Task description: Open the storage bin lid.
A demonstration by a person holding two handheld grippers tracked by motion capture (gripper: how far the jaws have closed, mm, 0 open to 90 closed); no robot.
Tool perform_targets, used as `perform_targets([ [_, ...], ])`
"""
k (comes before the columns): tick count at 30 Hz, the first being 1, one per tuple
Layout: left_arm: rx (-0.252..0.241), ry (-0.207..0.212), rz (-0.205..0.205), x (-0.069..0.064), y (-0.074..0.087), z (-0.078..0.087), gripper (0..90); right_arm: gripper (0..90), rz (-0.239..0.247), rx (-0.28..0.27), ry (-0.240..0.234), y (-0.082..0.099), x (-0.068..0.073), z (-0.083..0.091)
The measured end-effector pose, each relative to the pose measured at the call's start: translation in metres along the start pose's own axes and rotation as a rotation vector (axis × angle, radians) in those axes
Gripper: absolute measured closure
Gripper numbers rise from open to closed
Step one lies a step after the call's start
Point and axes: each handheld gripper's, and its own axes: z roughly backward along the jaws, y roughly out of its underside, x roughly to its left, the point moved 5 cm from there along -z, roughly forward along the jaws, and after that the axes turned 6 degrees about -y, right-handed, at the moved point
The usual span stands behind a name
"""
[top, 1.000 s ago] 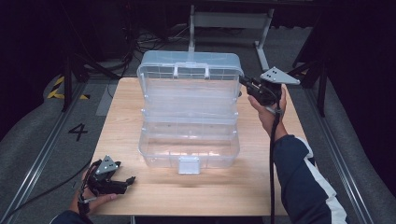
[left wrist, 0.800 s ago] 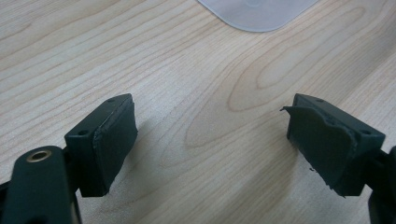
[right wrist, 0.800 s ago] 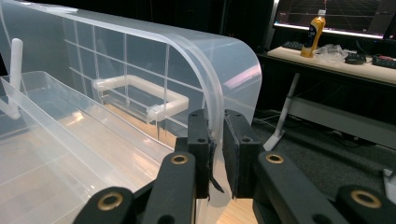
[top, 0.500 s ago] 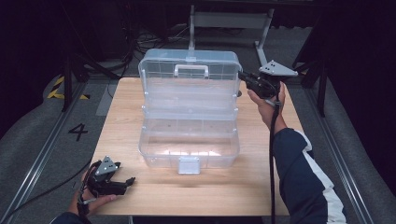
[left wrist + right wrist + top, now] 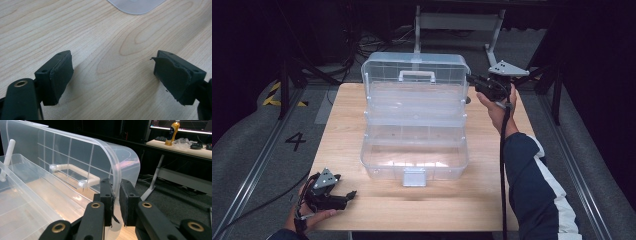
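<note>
Now | right gripper (image 5: 115,202) pinching box lid (image 5: 117,177) rim | left gripper (image 5: 112,75) spread wide over table (image 5: 100,45)

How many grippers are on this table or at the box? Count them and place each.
2. The left gripper rests open on the wooden table's near left corner, holding nothing. The right gripper is clamped on the right edge of the clear plastic box's lid.

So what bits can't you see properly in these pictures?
- Box front latch, high view: too small to tell its state.
- Yellow bottle label, right claw view: too far and blurred to read.
- Box corner, left claw view: cut off by top edge.
- Tray floor, right claw view: glare.
</note>
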Motion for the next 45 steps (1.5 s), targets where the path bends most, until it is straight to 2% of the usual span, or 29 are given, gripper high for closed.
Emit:
perform_targets([
  [15, 0.001, -0.002, -0.004, 0.001, -0.001, -0.001, 15.9, 81.5, -0.037, 0.023, -0.012, 0.000, -0.010, -0.010],
  [33, 0.001, -0.001, -0.003, 0.001, -0.001, -0.001, 15.9, 80.6, -0.066, 0.070, 0.000, 0.001, -0.021, -0.026],
  [45, -0.002, 0.004, 0.004, 0.000, -0.001, -0.001, 15.9, 80.2, -0.085, 0.079, 0.006, 0.004, -0.027, -0.034],
])
